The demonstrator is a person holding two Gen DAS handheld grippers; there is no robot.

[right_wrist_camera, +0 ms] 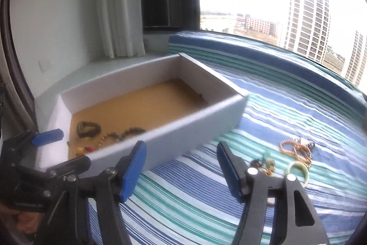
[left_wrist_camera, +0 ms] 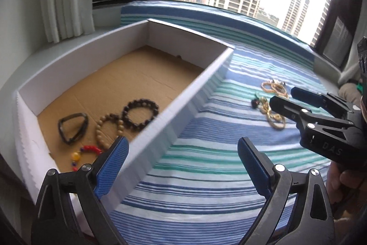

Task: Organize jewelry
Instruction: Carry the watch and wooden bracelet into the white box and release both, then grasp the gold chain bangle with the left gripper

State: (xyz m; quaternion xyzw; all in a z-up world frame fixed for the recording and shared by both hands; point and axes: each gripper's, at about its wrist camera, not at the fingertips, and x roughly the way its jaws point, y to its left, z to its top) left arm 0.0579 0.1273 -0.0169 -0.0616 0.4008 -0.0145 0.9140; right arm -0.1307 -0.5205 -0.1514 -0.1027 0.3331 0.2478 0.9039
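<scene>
While four pieces are lying in white box (left_wrist_camera: 201, 82), loose jewelry pile (right_wrist_camera: 296, 150) is waiting on striped bedspread (right_wrist_camera: 286, 107); left gripper (left_wrist_camera: 183, 164) and right gripper (right_wrist_camera: 181, 169) are hovering, fingers released, grasping nothing.

Your right gripper (right_wrist_camera: 181, 167), jaws apart and empty, hovers over the striped cloth (right_wrist_camera: 286, 107). Ahead left, the white box (right_wrist_camera: 174, 130) holds bracelets (right_wrist_camera: 121, 136); at right, loose jewelry (right_wrist_camera: 296, 150) lies on the cloth. Your left gripper (right_wrist_camera: 45, 141) shows at left.
</scene>
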